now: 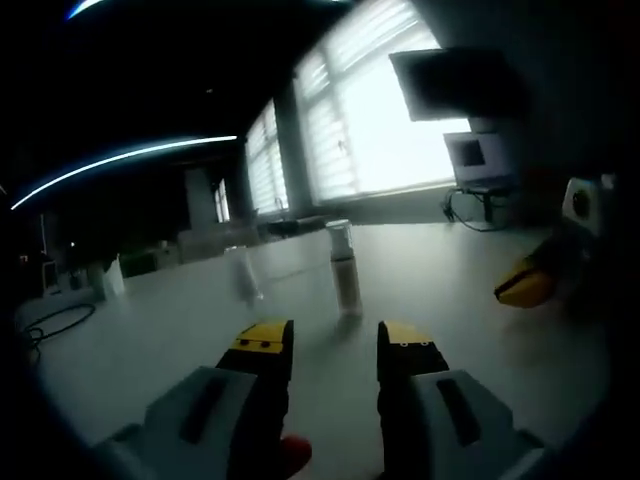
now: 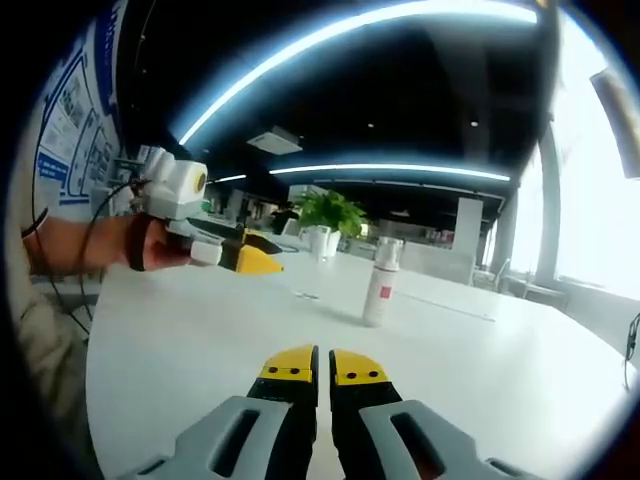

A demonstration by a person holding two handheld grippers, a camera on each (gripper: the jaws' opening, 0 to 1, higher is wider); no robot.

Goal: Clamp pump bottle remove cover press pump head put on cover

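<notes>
A slim white pump bottle (image 1: 345, 268) with a red label (image 2: 380, 285) stands upright on the white table (image 2: 190, 350), a clear cover on its top. My left gripper (image 1: 335, 345) is open, its yellow-tipped jaws apart and aimed at the bottle from a short distance, with nothing between them. My right gripper (image 2: 323, 366) is shut, its jaws together and empty, also facing the bottle from well back. The right gripper (image 1: 528, 287) comes into the left gripper view from the right. A hand holds the left gripper (image 2: 245, 258) at the left of the right gripper view.
A small clear object (image 1: 243, 274) stands on the table left of the bottle. A potted plant (image 2: 325, 218) stands at the table's far side. A black cable (image 1: 58, 320) lies near the left edge. A monitor (image 1: 455, 82) hangs by the bright blinds.
</notes>
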